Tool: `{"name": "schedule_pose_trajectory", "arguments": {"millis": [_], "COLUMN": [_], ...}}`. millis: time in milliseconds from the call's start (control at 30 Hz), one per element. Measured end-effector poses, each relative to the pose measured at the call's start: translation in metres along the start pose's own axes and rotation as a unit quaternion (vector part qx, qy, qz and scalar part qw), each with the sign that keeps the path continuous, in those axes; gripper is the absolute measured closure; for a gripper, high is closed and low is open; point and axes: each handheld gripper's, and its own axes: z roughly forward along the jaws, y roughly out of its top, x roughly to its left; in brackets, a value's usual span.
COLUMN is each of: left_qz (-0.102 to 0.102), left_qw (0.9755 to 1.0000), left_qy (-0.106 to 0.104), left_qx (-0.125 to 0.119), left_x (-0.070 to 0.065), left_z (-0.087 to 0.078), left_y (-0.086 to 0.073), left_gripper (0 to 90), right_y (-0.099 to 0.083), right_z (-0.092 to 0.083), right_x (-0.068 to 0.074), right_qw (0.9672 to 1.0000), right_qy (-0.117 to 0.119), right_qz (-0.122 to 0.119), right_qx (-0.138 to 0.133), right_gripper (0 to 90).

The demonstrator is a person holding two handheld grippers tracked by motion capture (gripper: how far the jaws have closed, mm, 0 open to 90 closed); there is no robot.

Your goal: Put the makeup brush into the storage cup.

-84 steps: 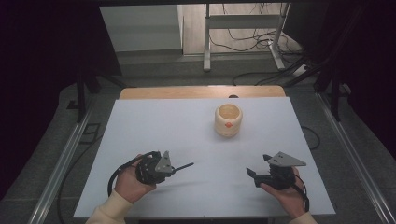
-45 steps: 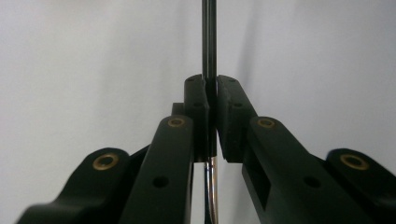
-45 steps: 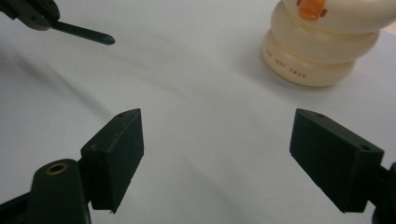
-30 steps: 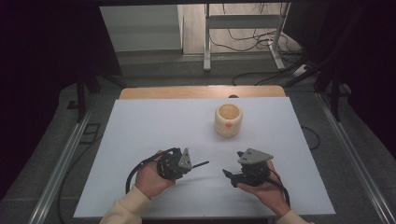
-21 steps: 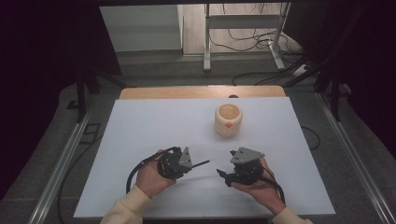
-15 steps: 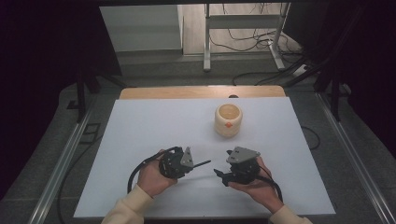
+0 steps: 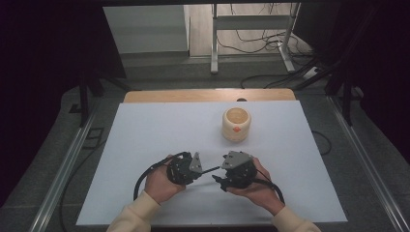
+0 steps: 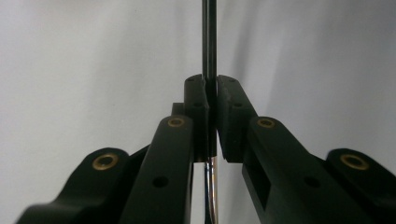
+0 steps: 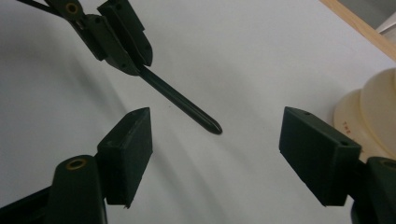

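A thin black pen (image 7: 211,170) lies level over the white table, its tip pointing right. My left gripper (image 7: 203,172) is shut on its shaft. In the left gripper view the pads (image 8: 200,107) pinch the pen (image 8: 208,37), which runs straight ahead. My right gripper (image 7: 218,180) faces it from the right, open. Its jaws have just been closing a little. In the right gripper view the pen's tip (image 9: 212,127) reaches into the gap of my right gripper (image 9: 217,114) without touching either pad (image 9: 133,140). The left gripper (image 9: 122,44) shows at upper left there.
A cream round cup (image 7: 236,124) with an orange mark stands beyond the hands, right of centre; its side (image 9: 369,116) shows at the right gripper view's right edge. A wooden strip (image 7: 208,95) borders the table's far edge. Cables trail from both grippers.
The right hand has slid left until its jaws face the pen's tip. The left hand moved right earlier on and has since kept still with the pen.
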Motion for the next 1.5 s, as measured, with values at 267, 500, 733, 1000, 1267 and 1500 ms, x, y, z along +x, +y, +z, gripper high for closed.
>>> {"name": "schedule_pose_trajectory", "arguments": {"millis": [267, 500, 733, 1000, 1267, 1500], "left_qz": [-0.001, -0.008, -0.014, -0.025, -0.049, -0.086], "left_qw": [1.0, 0.9999, 0.9996, 0.9986, 0.9961, 0.9895], "left_qy": [-0.004, -0.013, -0.024, -0.042, -0.026, 0.044], "left_qx": [0.006, -0.001, -0.005, -0.023, -0.069, -0.107], "left_x": [0.0, 0.002, -0.001, 0.004, 0.007, 0.005], "left_z": [0.005, 0.004, 0.008, 0.004, -0.001, -0.011], "left_y": [0.001, -0.001, 0.0, -0.003, -0.007, -0.012], "left_gripper": [83.5, 83.5, 83.4, 82.1, 59.7, 36.9], "right_y": [0.008, 0.009, 0.011, 0.008, 0.007, 0.006], "right_z": [0.009, 0.021, 0.028, 0.031, 0.03, 0.026], "right_x": [0.008, 0.016, 0.025, 0.03, 0.028, 0.024], "right_qw": [0.9989, 0.996, 0.9922, 0.9873, 0.9851, 0.9866], "right_qy": [0.004, 0.004, -0.003, 0.014, 0.029, 0.025], "right_qz": [-0.045, -0.084, -0.119, -0.15, -0.16, -0.154], "right_qx": [0.013, 0.028, 0.037, 0.052, 0.055, 0.046], "right_gripper": [35.2, 43.3, 58.3, 74.2, 83.3, 83.4]}}
